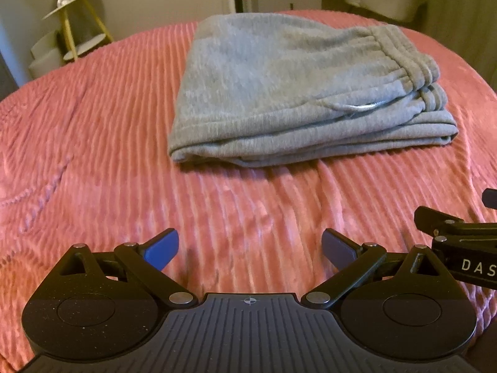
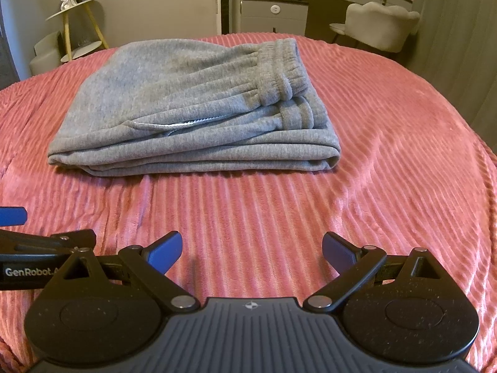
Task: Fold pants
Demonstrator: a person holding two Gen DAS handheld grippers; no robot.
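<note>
There are words on the grippers. In the right wrist view, white letters on a black arm at the left edge read "GenRobot." and then get cut off. In the left wrist view, white letters on a black arm at the right edge read "DAS" and then run out of the picture.

There is one pair of gray pants point(image 1: 295, 93). It is folded into a thick pile with many layers. It lies flat on one pink blanket point(image 1: 93, 124) with lots of ribs. The stretchy waist band point(image 2: 279, 65) sits on top, at the right side of the pile. A thin white line, maybe a pocket edge, shows on the front of the pile.

There are two grippers. Each has two blue fingertips. The left gripper point(image 1: 250, 248) has its jaws spread wide apart, and nothing is between them. The pants lie well ahead of these jaws and a bit to the right. The right gripper point(image 2: 251, 250) also has its jaws spread wide, holding nothing. The pants lie well ahead of these jaws and a bit to the left. Only pink blanket is between each pair of jaws. The two grippers are just beside each other.

Far past the jaws stands one pale chair point(image 2: 379, 25), one gray cabinet point(image 2: 273, 15), and one round shelf stand with yellow legs point(image 2: 77, 28).
</note>
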